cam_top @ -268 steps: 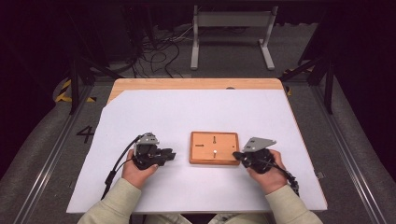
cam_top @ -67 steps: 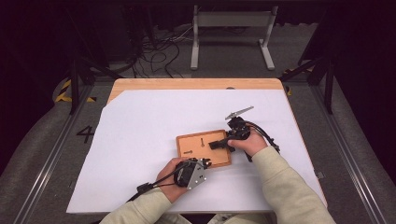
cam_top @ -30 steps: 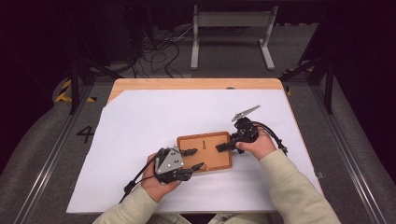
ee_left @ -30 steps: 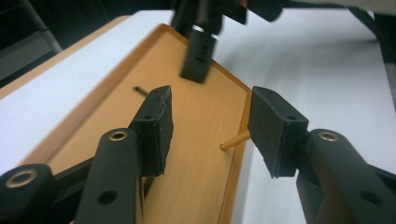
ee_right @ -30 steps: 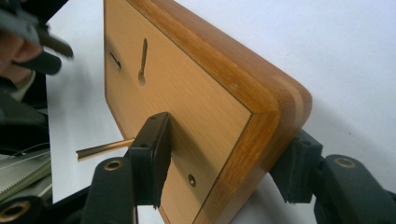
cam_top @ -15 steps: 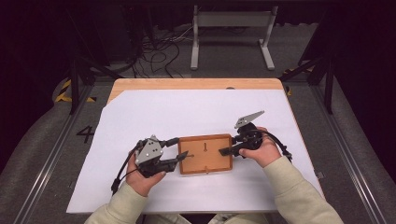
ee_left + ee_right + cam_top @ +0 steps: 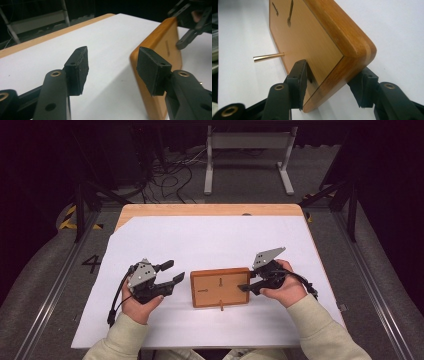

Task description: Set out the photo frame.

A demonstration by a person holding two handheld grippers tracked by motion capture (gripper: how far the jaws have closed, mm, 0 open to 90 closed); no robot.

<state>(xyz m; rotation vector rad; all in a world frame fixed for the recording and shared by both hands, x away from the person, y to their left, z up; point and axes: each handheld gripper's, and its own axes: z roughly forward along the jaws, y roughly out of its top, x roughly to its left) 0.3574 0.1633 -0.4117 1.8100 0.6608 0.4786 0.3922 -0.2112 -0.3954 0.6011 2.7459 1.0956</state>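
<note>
A wooden board [image 7: 220, 287] with two dark slots and a brass pin [image 7: 221, 307] at its near edge lies on the white sheet. My right gripper [image 7: 247, 282] is at its right end. In the right gripper view the jaws straddle a corner of the board [image 7: 312, 32], one pad on its top face and the other behind its edge. These jaws have just been closing and press on the wood. My left gripper [image 7: 175, 271] stands left of the board, apart from it. Its jaws have been opening, and the left gripper [image 7: 112, 63] has nothing between its pads, with the board's edge [image 7: 160, 42] beside one pad.
The white sheet [image 7: 210, 240] covers most of the wooden table [image 7: 210, 210]. Beyond the far edge stand a metal frame [image 7: 247, 142] and loose cables [image 7: 170, 175] on the floor. Rails run along both sides of the table.
My left gripper has moved left, off the board's near left corner, and opened wider. The board has turned square to the table, with the right gripper staying at its right end.
</note>
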